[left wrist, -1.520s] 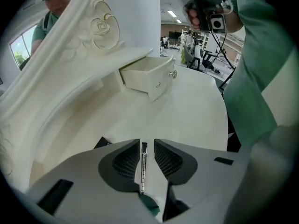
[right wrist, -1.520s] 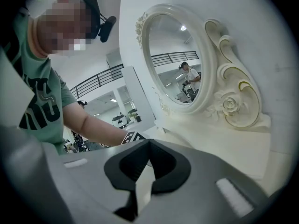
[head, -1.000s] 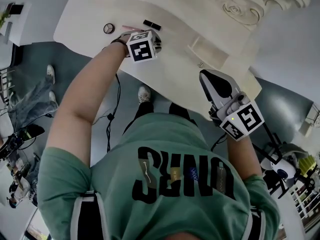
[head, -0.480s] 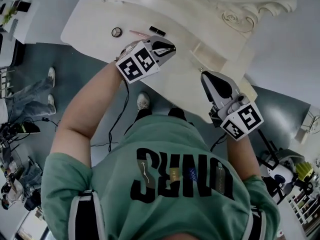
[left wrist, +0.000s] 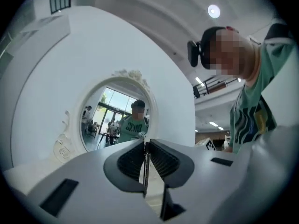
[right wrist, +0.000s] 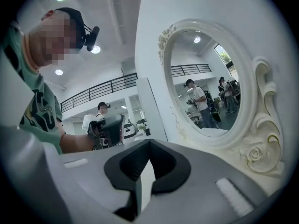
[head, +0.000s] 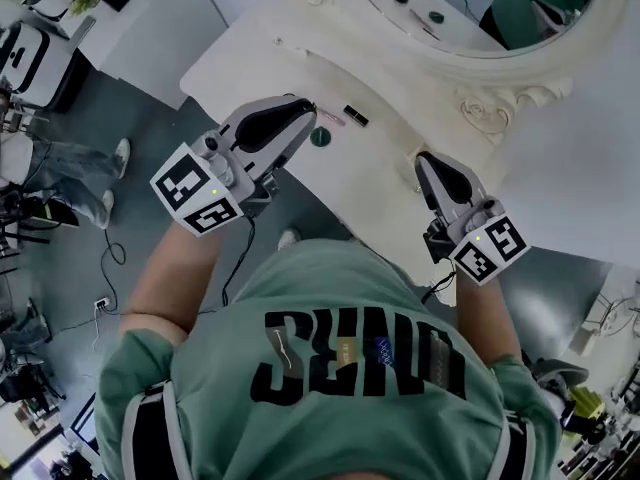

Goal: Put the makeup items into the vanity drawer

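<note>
While the left claw [left wrist: 146, 143], just closed on a thin stick [left wrist: 145, 171], hangs above the table [head: 250, 58], right claw [right wrist: 148, 143] clenched empty, lipstick [head: 355, 116] and compact [head: 320, 136] lie on it; the narrow pinch may let the stick fall

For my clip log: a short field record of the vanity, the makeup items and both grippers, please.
setting: white vanity table with an oval mirror
on the tabletop: black lipstick, thin pink stick, small round case
left gripper: above the tabletop, jaws just closed, nothing seen between them
right gripper: facing the mirror, jaws together, empty
drawer: not made out
</note>
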Demonstrator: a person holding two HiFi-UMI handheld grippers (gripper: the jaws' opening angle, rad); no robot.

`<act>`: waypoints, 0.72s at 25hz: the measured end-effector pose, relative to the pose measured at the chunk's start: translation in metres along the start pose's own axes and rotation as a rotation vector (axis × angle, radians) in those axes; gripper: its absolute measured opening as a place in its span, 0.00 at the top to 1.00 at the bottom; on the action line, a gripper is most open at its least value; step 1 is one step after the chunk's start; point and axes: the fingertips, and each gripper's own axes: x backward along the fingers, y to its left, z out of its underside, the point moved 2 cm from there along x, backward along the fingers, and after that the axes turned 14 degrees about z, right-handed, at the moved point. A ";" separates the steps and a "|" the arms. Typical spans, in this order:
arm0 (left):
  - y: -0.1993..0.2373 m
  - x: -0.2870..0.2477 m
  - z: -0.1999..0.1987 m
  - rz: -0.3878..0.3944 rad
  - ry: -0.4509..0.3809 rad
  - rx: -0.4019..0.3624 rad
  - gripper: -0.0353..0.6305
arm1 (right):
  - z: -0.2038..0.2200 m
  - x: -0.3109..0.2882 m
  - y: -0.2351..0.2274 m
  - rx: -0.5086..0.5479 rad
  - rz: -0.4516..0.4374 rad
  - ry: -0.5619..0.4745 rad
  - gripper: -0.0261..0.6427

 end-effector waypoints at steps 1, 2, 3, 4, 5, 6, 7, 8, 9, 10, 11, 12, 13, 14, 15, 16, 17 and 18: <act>-0.002 0.013 -0.013 -0.015 -0.051 0.013 0.88 | -0.006 -0.002 0.007 0.003 -0.008 -0.007 0.95; -0.004 0.025 -0.024 -0.027 -0.095 0.024 0.88 | -0.013 -0.005 0.013 0.008 -0.016 -0.014 0.95; -0.006 0.036 -0.034 -0.036 -0.131 0.029 0.88 | -0.019 -0.008 0.020 0.016 -0.025 -0.021 0.95; -0.007 0.046 -0.041 -0.043 -0.156 0.029 0.88 | -0.025 -0.011 0.025 0.025 -0.034 -0.027 0.95; -0.008 0.053 -0.046 -0.050 -0.171 0.024 0.88 | -0.031 -0.015 0.029 0.035 -0.043 -0.033 0.95; -0.008 0.059 -0.049 -0.057 -0.179 0.016 0.88 | -0.035 -0.018 0.032 0.045 -0.050 -0.037 0.95; -0.008 0.063 -0.051 -0.063 -0.181 0.009 0.88 | -0.038 -0.020 0.034 0.053 -0.055 -0.039 0.95; -0.008 0.066 -0.053 -0.067 -0.182 0.004 0.88 | -0.040 -0.022 0.035 0.059 -0.057 -0.040 0.95; -0.008 0.068 -0.054 -0.069 -0.183 0.000 0.88 | -0.041 -0.024 0.036 0.064 -0.058 -0.040 0.95; -0.008 0.070 -0.055 -0.070 -0.186 -0.002 0.88 | -0.042 -0.026 0.037 0.067 -0.059 -0.039 0.95; -0.008 0.071 -0.055 -0.071 -0.189 -0.003 0.88 | -0.043 -0.027 0.038 0.069 -0.060 -0.039 0.95; -0.008 0.072 -0.056 -0.070 -0.191 -0.003 0.88 | -0.043 -0.027 0.038 0.070 -0.061 -0.040 0.95; -0.009 0.072 -0.056 -0.068 -0.191 -0.003 0.88 | -0.043 -0.027 0.039 0.071 -0.060 -0.040 0.95; -0.009 0.071 -0.056 -0.066 -0.188 -0.003 0.88 | -0.044 -0.026 0.039 0.072 -0.059 -0.040 0.95; -0.010 0.070 -0.056 -0.062 -0.182 -0.004 0.88 | -0.044 -0.025 0.040 0.072 -0.056 -0.041 0.95; -0.011 0.068 -0.055 -0.057 -0.173 -0.004 0.88 | -0.044 -0.023 0.040 0.070 -0.052 -0.042 0.95; -0.011 0.065 -0.053 -0.050 -0.159 -0.003 0.88 | -0.043 -0.021 0.039 0.066 -0.044 -0.044 0.95; -0.011 0.060 -0.048 -0.041 -0.140 0.000 0.88 | -0.042 -0.018 0.037 0.060 -0.034 -0.046 0.95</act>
